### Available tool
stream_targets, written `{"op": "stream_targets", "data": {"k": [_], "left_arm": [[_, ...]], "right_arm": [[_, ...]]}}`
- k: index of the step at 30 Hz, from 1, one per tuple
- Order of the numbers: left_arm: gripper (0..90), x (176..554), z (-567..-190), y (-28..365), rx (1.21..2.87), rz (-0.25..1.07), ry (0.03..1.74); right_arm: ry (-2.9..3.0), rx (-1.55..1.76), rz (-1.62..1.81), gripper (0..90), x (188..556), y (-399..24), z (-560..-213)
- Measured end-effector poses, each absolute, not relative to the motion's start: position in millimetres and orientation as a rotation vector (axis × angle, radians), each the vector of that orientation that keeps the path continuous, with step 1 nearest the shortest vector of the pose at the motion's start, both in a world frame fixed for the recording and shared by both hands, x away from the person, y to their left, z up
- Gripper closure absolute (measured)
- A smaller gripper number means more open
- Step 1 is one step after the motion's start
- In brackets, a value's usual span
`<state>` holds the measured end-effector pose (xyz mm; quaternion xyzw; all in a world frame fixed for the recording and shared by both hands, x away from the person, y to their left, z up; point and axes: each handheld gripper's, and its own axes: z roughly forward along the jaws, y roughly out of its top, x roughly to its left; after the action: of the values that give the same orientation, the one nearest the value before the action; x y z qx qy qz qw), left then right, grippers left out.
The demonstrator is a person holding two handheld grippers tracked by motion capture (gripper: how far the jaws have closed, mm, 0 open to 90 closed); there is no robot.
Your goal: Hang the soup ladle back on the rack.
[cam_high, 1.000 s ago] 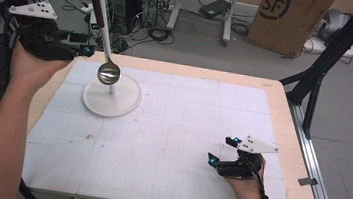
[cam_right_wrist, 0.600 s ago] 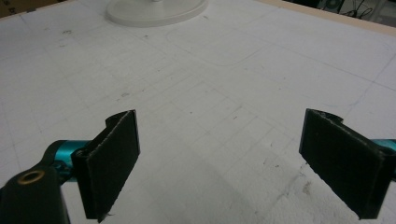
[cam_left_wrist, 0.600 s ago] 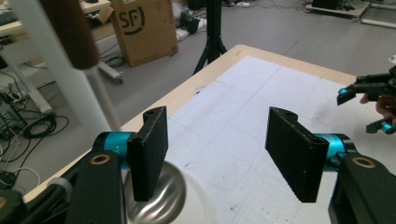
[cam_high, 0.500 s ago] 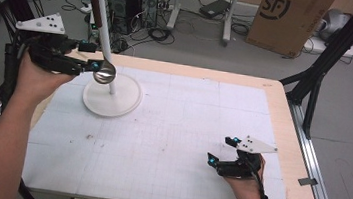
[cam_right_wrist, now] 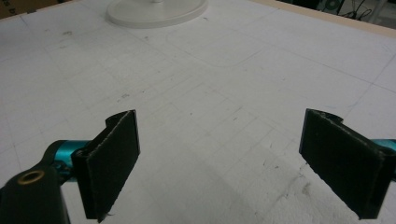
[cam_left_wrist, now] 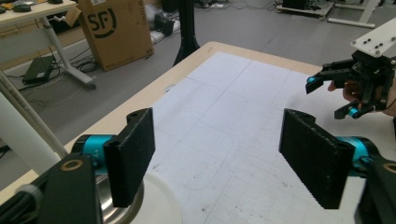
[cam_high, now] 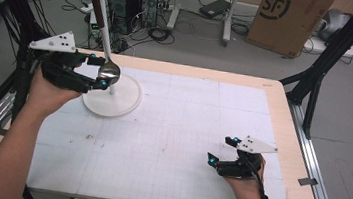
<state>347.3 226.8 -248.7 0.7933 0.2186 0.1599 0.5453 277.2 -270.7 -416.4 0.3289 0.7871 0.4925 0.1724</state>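
Note:
A ladle with a brown handle (cam_high: 96, 0) hangs along the white pole of a stand, its shiny bowl (cam_high: 108, 73) just above the round white base (cam_high: 113, 103). My left gripper (cam_high: 96, 71) is open at the bowl's left side, its jaws having just been opening. In the left gripper view the pads (cam_left_wrist: 133, 156) have nothing between them, and the bowl (cam_left_wrist: 114, 207) glints below the left jaw, beside the pole (cam_left_wrist: 18, 126). My right gripper (cam_high: 222, 150) rests open near the front right of the table. Its pads (cam_right_wrist: 112, 163) hold nothing.
A white gridded mat (cam_high: 187, 116) covers the wooden table (cam_high: 284, 107). The far right gripper (cam_left_wrist: 345, 98) shows in the left gripper view. A cardboard box (cam_high: 289, 19), computer cases and cables lie on the floor beyond the table. Black frame posts stand at both sides.
My left gripper has come down and in toward the ladle's bowl, and its jaws have spread wider. The ladle's bowl hangs where it was. The right gripper has not moved.

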Motion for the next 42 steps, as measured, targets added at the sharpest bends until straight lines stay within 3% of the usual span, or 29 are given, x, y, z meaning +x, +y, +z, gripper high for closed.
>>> {"op": "stream_targets", "data": {"k": [42], "left_arm": [[6.3,324.8,-344.8,195.5,1.887,0.239,0.478]], "right_arm": [[2.252,0.928,1.39,11.0,277.7,-266.1,-418.0]]}}
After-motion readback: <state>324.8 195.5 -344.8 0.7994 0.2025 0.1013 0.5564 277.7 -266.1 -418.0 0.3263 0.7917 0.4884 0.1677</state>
